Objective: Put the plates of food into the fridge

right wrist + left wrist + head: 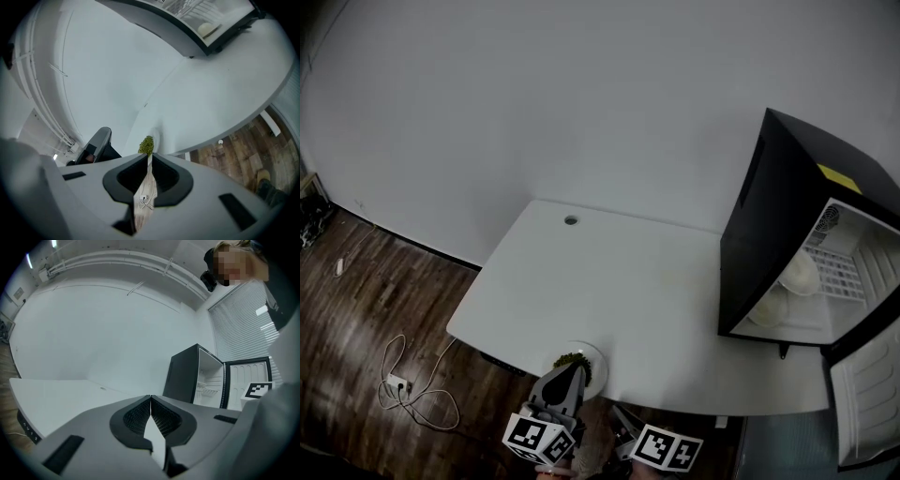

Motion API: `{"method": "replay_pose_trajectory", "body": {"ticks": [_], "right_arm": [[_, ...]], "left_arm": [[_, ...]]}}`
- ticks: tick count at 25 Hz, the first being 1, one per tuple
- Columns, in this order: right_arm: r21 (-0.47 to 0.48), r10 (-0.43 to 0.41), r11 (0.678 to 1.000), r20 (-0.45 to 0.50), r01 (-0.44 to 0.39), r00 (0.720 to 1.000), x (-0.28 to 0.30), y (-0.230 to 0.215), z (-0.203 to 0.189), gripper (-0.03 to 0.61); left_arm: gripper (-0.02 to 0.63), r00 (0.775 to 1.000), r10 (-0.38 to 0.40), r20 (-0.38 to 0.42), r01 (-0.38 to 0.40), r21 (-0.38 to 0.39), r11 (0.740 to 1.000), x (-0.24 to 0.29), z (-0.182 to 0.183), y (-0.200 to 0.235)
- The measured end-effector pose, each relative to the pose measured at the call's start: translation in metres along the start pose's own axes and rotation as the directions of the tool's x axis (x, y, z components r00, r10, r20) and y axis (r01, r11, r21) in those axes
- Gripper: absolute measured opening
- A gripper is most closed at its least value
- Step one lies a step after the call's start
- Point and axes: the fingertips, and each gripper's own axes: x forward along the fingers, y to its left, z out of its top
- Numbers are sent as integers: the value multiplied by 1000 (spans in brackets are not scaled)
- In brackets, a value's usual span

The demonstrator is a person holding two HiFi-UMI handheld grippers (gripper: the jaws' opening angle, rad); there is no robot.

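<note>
Right hand-held gripper points toward nearby plate.

A white cable lies coiled on the wooden floor.

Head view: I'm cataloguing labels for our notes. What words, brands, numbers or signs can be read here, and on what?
No text is readable.
Yellow sticker on top of the mini fridge: too small to read.
Square markers at the bottom edge: black-and-white patterns, no letters or numbers.
</note>
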Motion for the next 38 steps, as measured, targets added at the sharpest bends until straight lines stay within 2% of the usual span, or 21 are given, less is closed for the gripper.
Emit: {"method": "replay_pose_trajectory", "body": {"ticks": [5,7,13,21,29,38], "right_arm": [[38,27,999,-51,-25,998,20,4,-21,17],[64,37,997,-68,-32,997,28,3,-29,67],[135,56,990,-75,-46,996,50,4,-37,118],[203,63,978,-60,-50,996,70,4,-39,120],[335,55,941,-13,-48,998,85,-4,-39,120],[383,95,917,57,-109,994,92,-8,-35,120]], "left_arm": [[9,999,49,-5,-49,-5,999,-16,0,21],[9,998,63,-5,-63,-9,998,-21,-2,28],[9,997,84,-3,-84,-10,996,-30,-9,43],[9,995,103,-5,-103,-16,995,-34,-16,54],[9,996,92,-6,-92,-16,996,-30,-17,56],[9,993,113,-18,-113,-2,994,-32,-27,74]]}}
